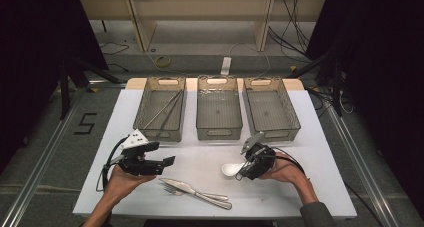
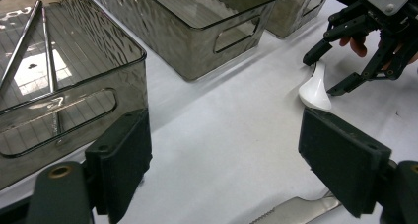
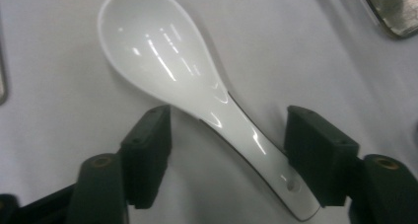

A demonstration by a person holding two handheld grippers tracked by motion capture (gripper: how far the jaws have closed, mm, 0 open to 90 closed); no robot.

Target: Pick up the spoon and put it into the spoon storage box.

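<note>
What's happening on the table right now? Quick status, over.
Right gripper open, jaws straddling white spoon handle. Left gripper open, empty. Knife and fork on the cloth, nothing blocking.

White glossy spoon (image 3: 182, 81), smoky grey see-through bins (image 1: 218, 109) with a rippled texture, black grippers, silver knife (image 1: 197, 191) and fork (image 1: 172, 188), all on a white table (image 1: 320, 182).

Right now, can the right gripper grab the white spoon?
Probably yes. The right gripper is open with its jaws on either side of the white spoon's handle, and nothing lies between them on the white table cover.
</note>
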